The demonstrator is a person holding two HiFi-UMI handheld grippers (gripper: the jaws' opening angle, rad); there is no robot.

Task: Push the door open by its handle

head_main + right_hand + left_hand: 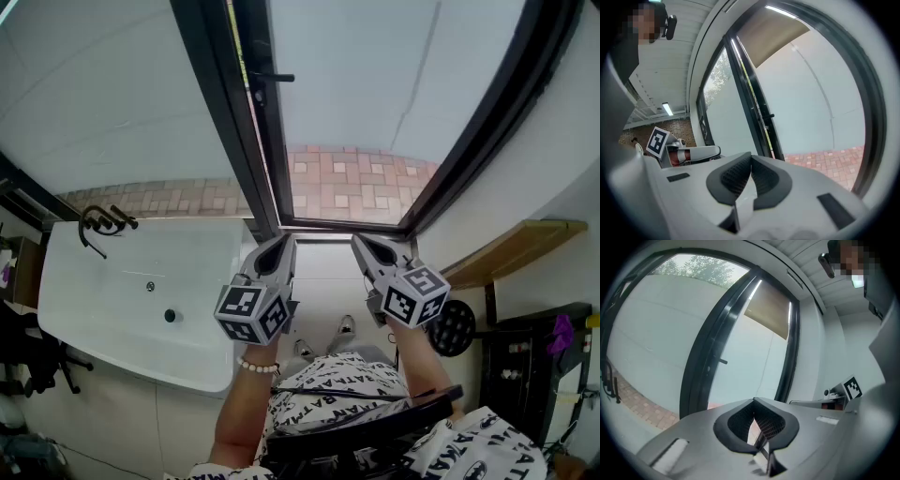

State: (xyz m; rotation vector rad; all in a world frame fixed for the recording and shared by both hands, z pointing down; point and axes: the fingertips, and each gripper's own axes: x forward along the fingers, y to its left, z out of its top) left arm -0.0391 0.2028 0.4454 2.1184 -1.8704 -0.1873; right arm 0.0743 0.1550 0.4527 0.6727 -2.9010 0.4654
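A black-framed glass door [375, 84] stands ahead of me. Its short black handle [272, 77] juts from the left stile and also shows as the handle [723, 361] in the left gripper view and the handle [769, 115] in the right gripper view. My left gripper [284, 244] and right gripper [364, 246] hover side by side in front of the door's lower part, well short of the handle. Both point roughly level at the door. The left gripper [754, 402] has its tips together with nothing between them, and so does the right gripper [751, 155].
A white basin [141, 291] with a black faucet [101, 223] stands at the left. A wooden shelf [516, 248] is on the right wall above dark furniture [534, 356]. Brick paving [356, 183] lies beyond the glass. My feet [345, 325] are on the floor below the grippers.
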